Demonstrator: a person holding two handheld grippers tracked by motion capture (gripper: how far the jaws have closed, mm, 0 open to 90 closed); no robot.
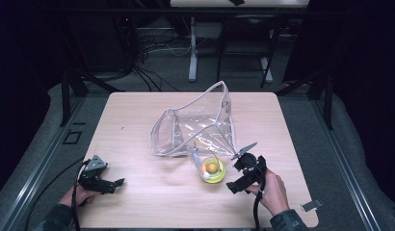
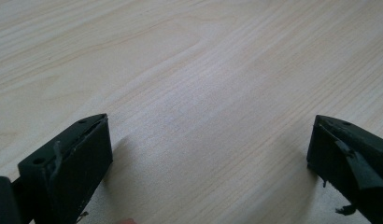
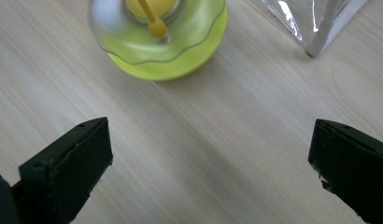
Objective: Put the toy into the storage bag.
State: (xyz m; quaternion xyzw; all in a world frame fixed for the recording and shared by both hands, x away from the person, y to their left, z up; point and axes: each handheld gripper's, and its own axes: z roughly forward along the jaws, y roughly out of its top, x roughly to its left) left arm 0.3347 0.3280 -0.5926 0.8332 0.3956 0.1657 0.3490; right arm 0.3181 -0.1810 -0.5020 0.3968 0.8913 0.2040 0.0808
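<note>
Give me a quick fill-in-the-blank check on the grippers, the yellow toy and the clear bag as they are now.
1. The right gripper has its jaws ____.
2. The yellow-green toy rests on the ____.
3. The clear plastic bag lies ____ the toy from the person's side.
4. Between the left gripper jaws is only bare ____.

Missing words: open; table; beyond; wood

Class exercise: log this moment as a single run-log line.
left gripper: open, over bare table | right gripper: open, short of yellow-green toy | clear bag: behind toy, untouched
</note>
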